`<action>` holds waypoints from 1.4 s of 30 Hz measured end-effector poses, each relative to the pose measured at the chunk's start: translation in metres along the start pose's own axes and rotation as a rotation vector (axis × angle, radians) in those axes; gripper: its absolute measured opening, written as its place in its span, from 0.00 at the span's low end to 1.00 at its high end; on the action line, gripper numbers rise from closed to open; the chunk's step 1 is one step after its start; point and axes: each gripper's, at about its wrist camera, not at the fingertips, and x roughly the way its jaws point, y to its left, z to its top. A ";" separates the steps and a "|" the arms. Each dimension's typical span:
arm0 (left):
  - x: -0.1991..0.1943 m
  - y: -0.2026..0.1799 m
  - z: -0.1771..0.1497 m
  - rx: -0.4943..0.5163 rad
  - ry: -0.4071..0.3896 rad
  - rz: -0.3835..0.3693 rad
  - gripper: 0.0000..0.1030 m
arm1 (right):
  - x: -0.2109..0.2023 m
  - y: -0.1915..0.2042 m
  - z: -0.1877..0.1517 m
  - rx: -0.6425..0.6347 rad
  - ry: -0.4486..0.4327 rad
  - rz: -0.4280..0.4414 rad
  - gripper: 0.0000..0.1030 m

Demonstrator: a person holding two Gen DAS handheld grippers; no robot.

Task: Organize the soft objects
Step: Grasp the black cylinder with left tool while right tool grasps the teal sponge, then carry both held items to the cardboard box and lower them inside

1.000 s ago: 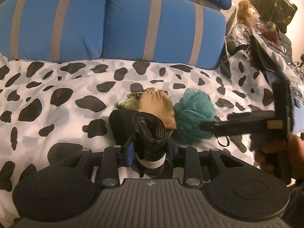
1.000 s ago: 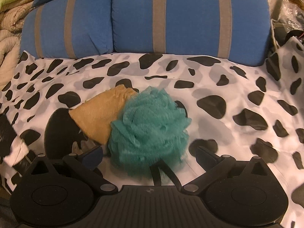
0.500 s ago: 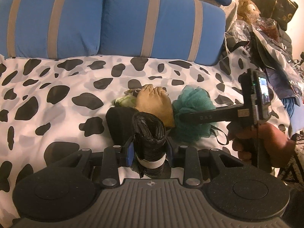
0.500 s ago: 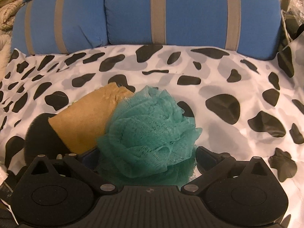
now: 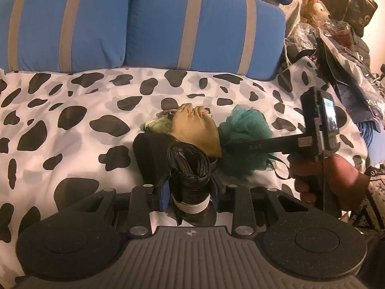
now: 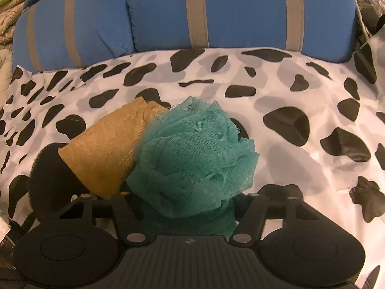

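On the cow-print sheet [image 5: 72,110] a teal mesh bath pouf [image 6: 195,159] lies against a tan cloth pouch [image 6: 105,154]. My right gripper [image 6: 185,207] has the pouf between its jaws. They are closing and press into its lower sides. From the left wrist view a finger of that gripper [image 5: 250,145] crosses the pouf [image 5: 245,125], held by a hand [image 5: 336,178]. My left gripper [image 5: 189,185] is shut on a black roll of plastic bags [image 5: 189,163] with a white band. A black soft pad [image 5: 149,159] and a pale green item [image 5: 156,125] lie beside the pouch [image 5: 195,130].
Two blue pillows with grey stripes [image 5: 192,24] line the back of the bed. A teddy bear [image 5: 312,7], dark bags and clothes pile up at the far right. Folded quilts [image 6: 9,12] sit at the upper left of the right wrist view.
The right gripper came down and forward around the teal pouf, and its jaws moved in from wide open to the pouf's sides. The left gripper kept still with the roll.
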 end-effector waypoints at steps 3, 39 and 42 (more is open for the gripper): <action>0.000 0.001 -0.001 -0.010 -0.007 0.013 0.32 | -0.008 0.000 -0.001 -0.010 -0.027 -0.004 0.55; -0.021 -0.025 -0.040 0.026 0.023 0.036 0.32 | -0.166 0.030 -0.082 -0.101 -0.179 0.010 0.53; -0.026 -0.028 -0.046 0.034 0.031 0.044 0.32 | -0.175 0.039 -0.093 -0.102 -0.157 0.020 0.53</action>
